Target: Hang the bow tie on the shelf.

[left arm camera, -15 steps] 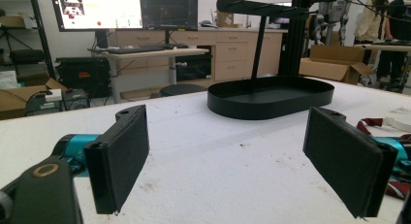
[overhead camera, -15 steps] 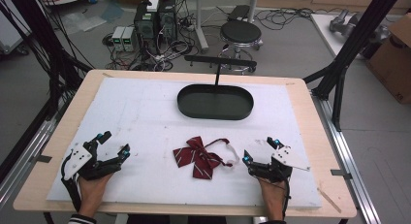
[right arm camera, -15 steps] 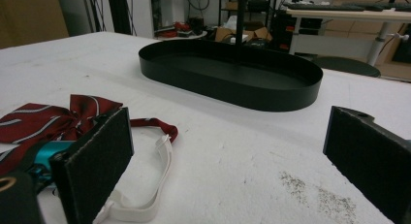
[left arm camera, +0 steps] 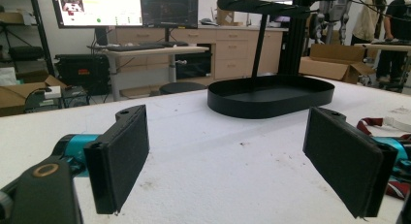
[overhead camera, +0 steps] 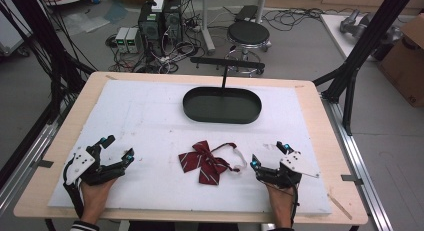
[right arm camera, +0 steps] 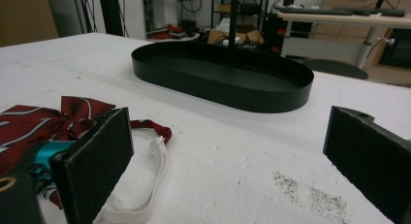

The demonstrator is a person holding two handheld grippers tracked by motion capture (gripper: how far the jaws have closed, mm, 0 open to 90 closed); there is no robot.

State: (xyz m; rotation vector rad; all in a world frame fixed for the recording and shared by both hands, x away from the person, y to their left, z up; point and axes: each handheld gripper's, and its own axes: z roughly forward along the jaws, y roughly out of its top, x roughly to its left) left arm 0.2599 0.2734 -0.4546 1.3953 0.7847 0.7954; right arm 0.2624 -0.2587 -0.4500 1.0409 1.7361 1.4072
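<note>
Our grippers, left (overhead camera: 116, 150) and right (overhead camera: 269, 155), sit spread beside the soft, light bow (overhead camera: 204, 161); we'd pinch its middle knot.

Two black claws (overhead camera: 116, 150) (overhead camera: 270, 156) with teal joints, grey three-cornered top plates, flat black foam-faced jaws.

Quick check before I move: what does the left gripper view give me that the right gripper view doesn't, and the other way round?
Left gripper view alone: two monitors on a desk and the black crossbar atop the tray's post. Right gripper view alone: the bow tie's white strap looping beside the near jaw, and dark specks on the white mat. Both: the empty black oval tray, the red striped bow tie, and wide-open jaws.
</note>
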